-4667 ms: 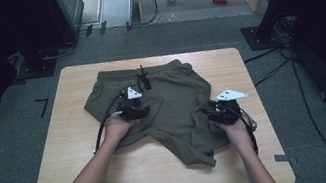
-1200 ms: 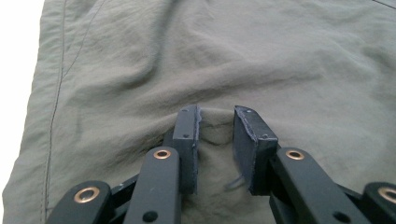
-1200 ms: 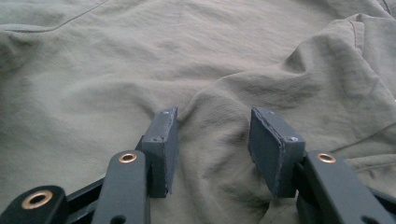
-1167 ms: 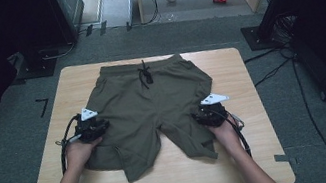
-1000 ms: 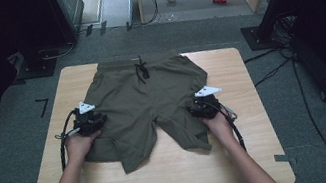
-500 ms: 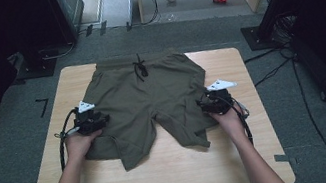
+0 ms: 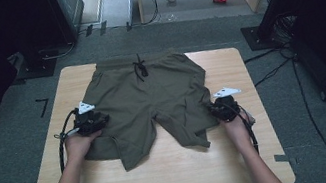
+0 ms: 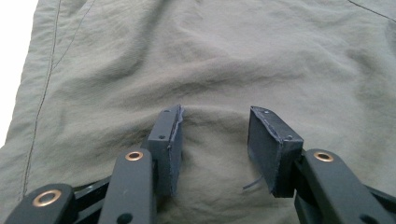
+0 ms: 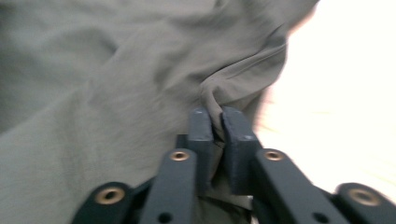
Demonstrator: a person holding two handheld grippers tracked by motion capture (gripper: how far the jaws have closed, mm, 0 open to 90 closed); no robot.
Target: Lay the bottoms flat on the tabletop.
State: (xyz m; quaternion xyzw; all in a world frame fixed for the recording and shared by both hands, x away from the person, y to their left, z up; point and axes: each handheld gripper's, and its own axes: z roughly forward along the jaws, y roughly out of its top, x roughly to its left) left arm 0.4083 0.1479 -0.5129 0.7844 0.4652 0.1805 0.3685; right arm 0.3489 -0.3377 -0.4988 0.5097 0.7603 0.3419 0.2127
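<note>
A pair of olive shorts [image 7: 152, 101] lies spread flat on a light wooden table [image 7: 258, 156], waistband and dark drawstring [image 7: 139, 67] at the 12 o'clock edge and the two legs pointing back toward the person at 6 o'clock, so the garment's long axis runs away from the seated figure. The left gripper [image 7: 89, 122], held at roughly 9 o'clock of the cloth, rests over the outer side of its leg with the jaws standing apart; in the left gripper view the fingertips [image 8: 169, 140] touch the fabric with a low swell of it between them, not pinched. The right gripper [image 7: 224, 108], at about 4 o'clock of the shorts, has just been closing, and the right gripper view shows its jaws clamped on a gathered fold of the outer edge of the other leg (the picture is blurred, but the pinch is plain), with bare tabletop beyond the cloth at 2 o'clock. The hem of that leg [image 7: 199, 138] sits rumpled and turned inward near 5 o'clock, nearest the right hand, so any smoothing pull would probably have to go outward toward 3 o'clock, away from the crotch seam, while the left hand holds its side steady.
</note>
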